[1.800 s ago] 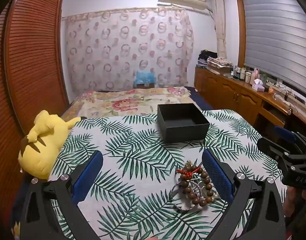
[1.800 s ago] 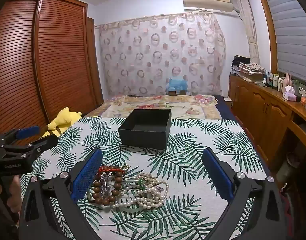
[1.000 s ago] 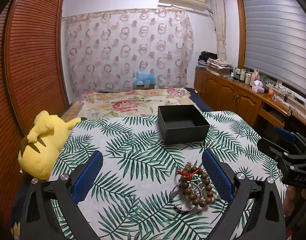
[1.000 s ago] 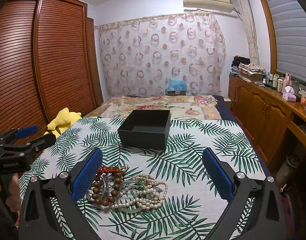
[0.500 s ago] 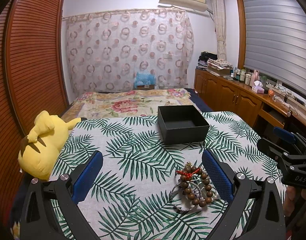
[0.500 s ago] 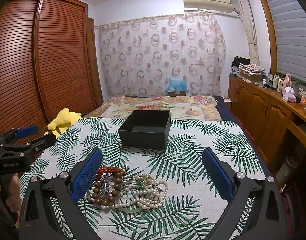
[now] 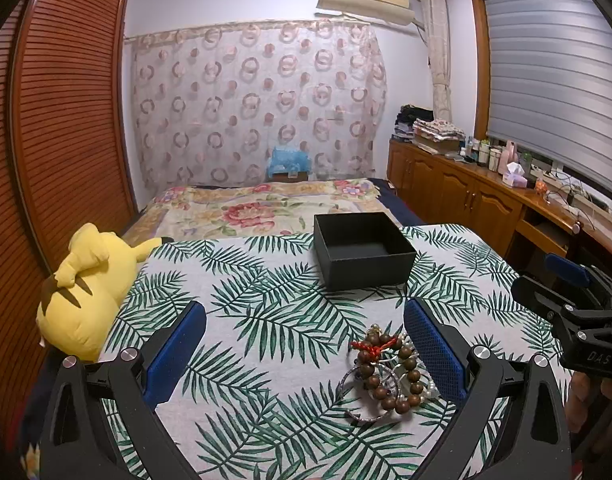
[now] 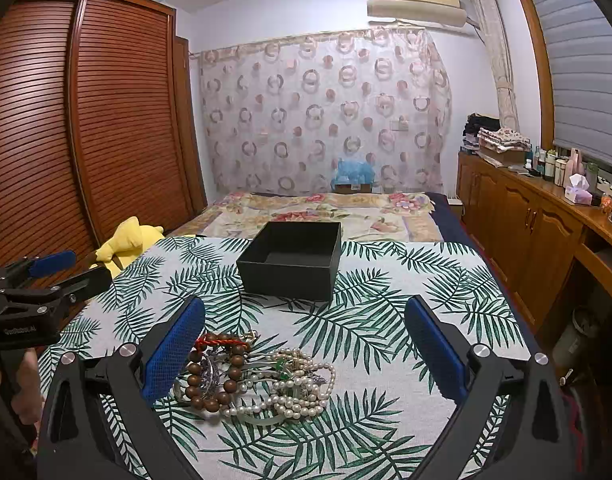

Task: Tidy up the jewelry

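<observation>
A tangled jewelry pile lies on the palm-leaf cloth: a brown wooden bead bracelet (image 8: 216, 376) with a red knot, white pearl strands (image 8: 302, 386) and a silver bangle (image 7: 366, 396). Behind it stands an open black box (image 8: 294, 260), also seen as the black box (image 7: 362, 252) in the left wrist view, with nothing inside. My right gripper (image 8: 304, 344) is open just above the pile, jewelry between its blue pads. My left gripper (image 7: 304, 344) is open too, with the bracelet (image 7: 386, 372) near its right pad. Each gripper appears at the edge of the other's view.
A yellow plush toy (image 7: 86, 284) lies at the cloth's left edge. Beyond the box is a floral bedspread (image 8: 318, 212). A wooden cabinet (image 8: 538, 232) with bottles runs along the right wall; a slatted wardrobe (image 8: 86, 120) stands on the left.
</observation>
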A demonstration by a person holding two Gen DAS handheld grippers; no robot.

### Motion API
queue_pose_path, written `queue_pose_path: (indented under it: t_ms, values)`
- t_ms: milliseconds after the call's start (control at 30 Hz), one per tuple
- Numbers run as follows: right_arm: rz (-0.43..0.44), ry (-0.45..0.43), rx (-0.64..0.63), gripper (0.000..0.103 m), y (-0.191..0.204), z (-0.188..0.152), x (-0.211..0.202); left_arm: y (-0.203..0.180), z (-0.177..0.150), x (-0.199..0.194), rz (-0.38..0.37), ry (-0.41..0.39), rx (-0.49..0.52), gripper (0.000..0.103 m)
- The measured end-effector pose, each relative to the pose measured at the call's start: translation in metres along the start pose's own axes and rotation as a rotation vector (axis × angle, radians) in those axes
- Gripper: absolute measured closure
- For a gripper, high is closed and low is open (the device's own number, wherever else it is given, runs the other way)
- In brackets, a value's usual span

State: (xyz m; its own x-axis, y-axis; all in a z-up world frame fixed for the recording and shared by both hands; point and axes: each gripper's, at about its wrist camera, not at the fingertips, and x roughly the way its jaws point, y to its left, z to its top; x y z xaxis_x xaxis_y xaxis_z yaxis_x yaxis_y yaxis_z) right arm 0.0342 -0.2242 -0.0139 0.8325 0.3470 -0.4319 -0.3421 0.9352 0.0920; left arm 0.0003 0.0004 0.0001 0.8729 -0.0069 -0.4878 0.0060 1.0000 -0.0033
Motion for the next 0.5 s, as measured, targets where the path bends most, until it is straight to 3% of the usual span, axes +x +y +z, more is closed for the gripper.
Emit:
queue_pose_path:
  t_ms: [500]
  values:
    - [0.000,0.000,-0.001,0.002,-0.0005,-0.0017,0.0004,-0.0007,0.0032,-0.0022,-0.001,0.001,0.000,0.007]
